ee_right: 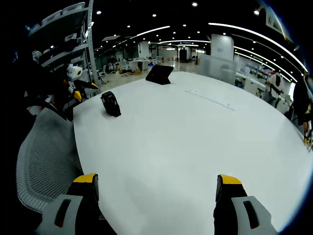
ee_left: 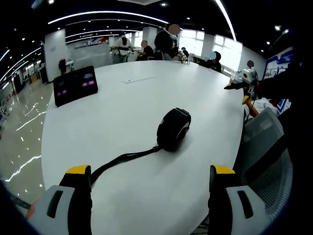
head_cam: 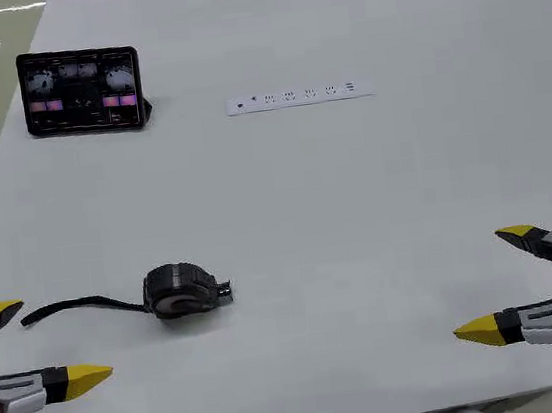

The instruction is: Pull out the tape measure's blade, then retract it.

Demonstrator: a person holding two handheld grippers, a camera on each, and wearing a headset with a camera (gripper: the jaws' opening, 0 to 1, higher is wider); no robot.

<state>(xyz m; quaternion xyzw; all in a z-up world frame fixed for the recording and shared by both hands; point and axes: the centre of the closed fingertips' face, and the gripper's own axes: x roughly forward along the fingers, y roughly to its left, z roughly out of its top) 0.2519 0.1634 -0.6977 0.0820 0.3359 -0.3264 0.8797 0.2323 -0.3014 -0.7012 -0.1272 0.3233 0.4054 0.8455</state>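
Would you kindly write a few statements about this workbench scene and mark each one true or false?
1. The black tape measure lies on the white table, nearer the left gripper. True.
2. The right gripper is shut on the tape measure. False: its fingers are apart and hold nothing.
3. The blade is drawn far out. False: only a black strap trails from the case.
4. A dark tablet stands propped up with its screen lit. True.
5. The white power strip touches the tablet. False: bare table separates them.
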